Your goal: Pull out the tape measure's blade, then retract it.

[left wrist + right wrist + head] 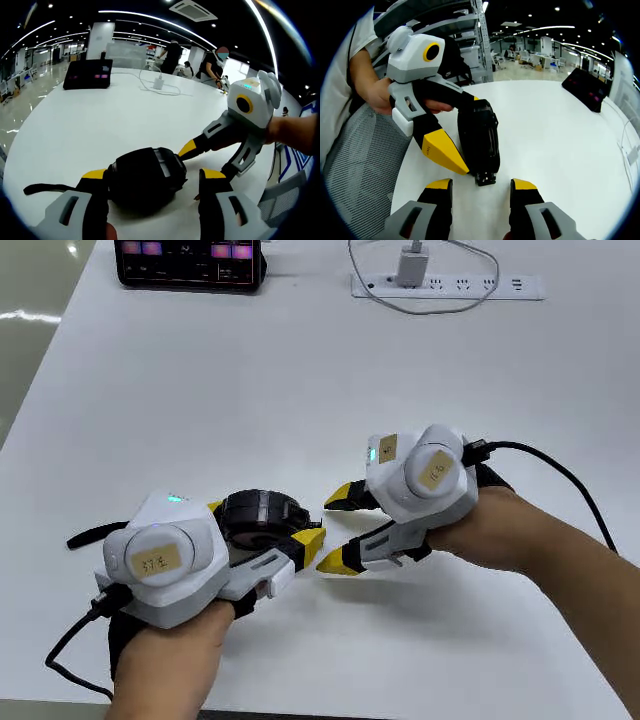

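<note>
A black round tape measure [258, 518] rests on the white table [250, 390] with my left gripper [262, 525] shut on its sides. The left gripper view has the case [145, 175] wedged between the two yellow fingertips [95, 175]. My right gripper [335, 530] points at the case from the right, jaws open. In the right gripper view the blade's end tab [485, 178] sticks out of the case [479, 132], just ahead of the gap of the right gripper [481, 185]. No blade is drawn out.
A black strap [95, 535] trails left from the tape measure. At the table's far side lie a black screen device [190, 262] and a white power strip [450, 284] with a plugged charger and cable. The table's left edge [40, 390] runs diagonally.
</note>
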Action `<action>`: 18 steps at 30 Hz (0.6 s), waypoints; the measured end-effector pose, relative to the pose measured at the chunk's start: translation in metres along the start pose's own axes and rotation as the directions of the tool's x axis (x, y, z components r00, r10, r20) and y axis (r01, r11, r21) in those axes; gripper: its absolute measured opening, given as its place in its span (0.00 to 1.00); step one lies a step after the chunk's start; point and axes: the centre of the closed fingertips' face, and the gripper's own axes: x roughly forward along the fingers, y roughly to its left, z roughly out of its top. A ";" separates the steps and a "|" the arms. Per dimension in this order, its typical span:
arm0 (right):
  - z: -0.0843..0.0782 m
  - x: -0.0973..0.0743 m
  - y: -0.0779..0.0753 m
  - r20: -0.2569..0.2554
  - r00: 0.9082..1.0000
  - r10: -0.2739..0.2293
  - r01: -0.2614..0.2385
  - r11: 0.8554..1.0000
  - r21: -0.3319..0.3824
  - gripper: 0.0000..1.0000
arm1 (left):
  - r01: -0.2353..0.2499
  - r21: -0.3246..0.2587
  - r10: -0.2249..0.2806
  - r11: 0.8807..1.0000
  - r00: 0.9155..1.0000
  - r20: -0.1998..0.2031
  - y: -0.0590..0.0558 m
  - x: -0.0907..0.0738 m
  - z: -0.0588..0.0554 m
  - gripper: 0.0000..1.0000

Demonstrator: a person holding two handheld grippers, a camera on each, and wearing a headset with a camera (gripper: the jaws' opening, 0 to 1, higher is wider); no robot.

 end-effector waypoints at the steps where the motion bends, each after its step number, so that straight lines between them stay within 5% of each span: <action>1: 0.000 0.000 0.000 0.002 1.000 0.000 0.000 1.000 0.003 0.43 | 0.001 0.006 -0.001 1.000 1.000 0.000 0.000 0.000 0.000 0.71; 9: -0.001 -0.002 0.002 0.010 1.000 -0.015 0.015 1.000 0.008 0.44 | 0.010 0.044 -0.010 0.999 1.000 -0.001 0.000 -0.003 0.003 0.71; 18: 0.000 -0.012 0.005 0.061 0.997 -0.053 0.050 0.997 0.054 0.51 | 0.038 0.173 -0.035 0.984 0.999 -0.021 0.002 -0.009 0.003 0.77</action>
